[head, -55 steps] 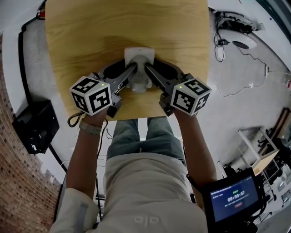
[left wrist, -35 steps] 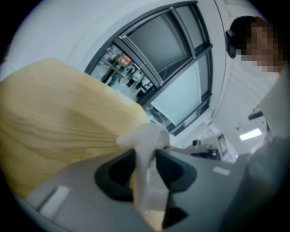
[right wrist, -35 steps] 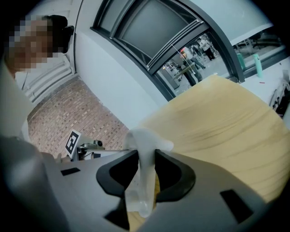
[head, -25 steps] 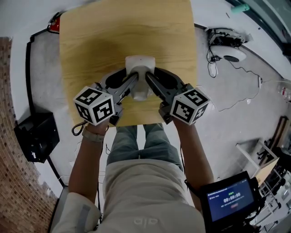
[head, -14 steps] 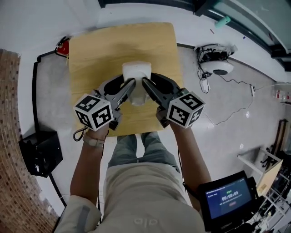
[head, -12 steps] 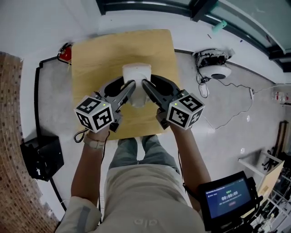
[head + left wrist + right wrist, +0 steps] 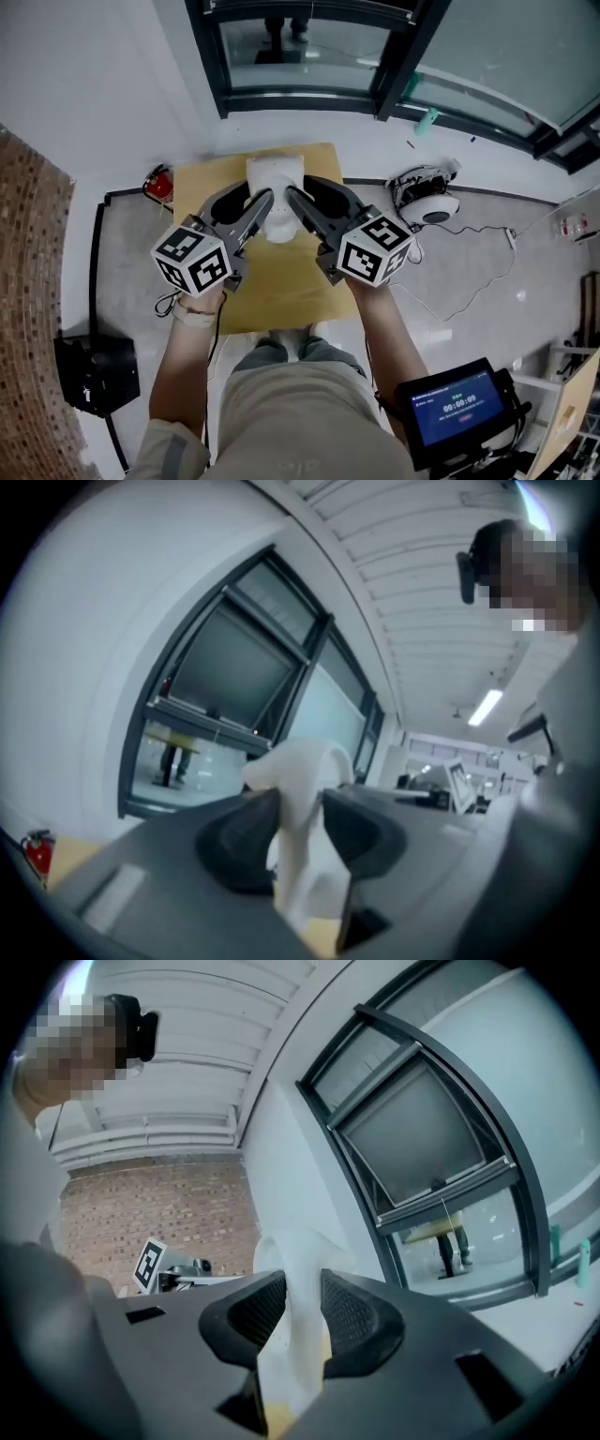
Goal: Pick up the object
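Two tongs (image 7: 266,198) (image 7: 292,193), one white object (image 7: 274,173), one wooden table (image 7: 281,292), perhaps one red extinguisher (image 7: 157,186).

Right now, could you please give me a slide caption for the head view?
Left gripper and right gripper both clamp a white object above the wooden table.

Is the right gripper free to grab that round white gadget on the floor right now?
Probably not: the right gripper is clamped on the white object, sharing it with the left gripper, and the gadget lies down on the floor.

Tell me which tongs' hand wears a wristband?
The left tongs: a wristband circles that wrist. The right tongs have a bare wrist. Both hold the white object.
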The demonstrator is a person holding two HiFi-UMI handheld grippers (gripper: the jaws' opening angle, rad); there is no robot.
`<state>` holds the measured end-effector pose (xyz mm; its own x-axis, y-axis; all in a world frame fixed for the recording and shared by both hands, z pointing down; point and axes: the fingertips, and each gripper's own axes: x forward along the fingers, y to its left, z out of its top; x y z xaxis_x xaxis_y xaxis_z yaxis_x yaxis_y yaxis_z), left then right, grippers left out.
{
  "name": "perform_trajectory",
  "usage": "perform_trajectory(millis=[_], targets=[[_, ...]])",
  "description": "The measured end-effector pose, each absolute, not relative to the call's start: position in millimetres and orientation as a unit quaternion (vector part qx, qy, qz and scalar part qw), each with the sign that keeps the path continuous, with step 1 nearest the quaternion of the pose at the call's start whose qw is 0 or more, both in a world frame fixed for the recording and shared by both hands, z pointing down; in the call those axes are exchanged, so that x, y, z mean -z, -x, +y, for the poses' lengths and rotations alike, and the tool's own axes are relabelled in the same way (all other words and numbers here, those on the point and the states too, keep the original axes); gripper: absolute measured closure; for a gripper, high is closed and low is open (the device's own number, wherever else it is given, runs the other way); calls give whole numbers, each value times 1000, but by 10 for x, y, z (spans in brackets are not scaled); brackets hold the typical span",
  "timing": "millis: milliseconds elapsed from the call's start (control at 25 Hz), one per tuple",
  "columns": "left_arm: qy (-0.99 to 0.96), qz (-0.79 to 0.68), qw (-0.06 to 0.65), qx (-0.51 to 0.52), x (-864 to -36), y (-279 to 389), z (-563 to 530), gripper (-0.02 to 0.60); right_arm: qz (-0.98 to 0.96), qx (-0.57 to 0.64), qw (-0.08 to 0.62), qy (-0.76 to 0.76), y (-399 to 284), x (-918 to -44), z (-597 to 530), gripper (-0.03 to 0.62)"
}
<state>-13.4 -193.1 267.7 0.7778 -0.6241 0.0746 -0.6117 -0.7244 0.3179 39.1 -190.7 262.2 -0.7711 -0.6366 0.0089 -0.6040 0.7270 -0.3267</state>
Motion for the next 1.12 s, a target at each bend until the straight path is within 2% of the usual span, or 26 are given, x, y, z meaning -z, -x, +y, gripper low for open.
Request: perform_trajectory(millis=[640,1120], targets=[[-941,-326,-10,87,-1053,302,-1418,448,946,0,118,302,-221,-1017,-1393,494],[-944,-313,-34,101,-842,341,-1181,448,949,-38,120,291,-182,-797,-1156,495]])
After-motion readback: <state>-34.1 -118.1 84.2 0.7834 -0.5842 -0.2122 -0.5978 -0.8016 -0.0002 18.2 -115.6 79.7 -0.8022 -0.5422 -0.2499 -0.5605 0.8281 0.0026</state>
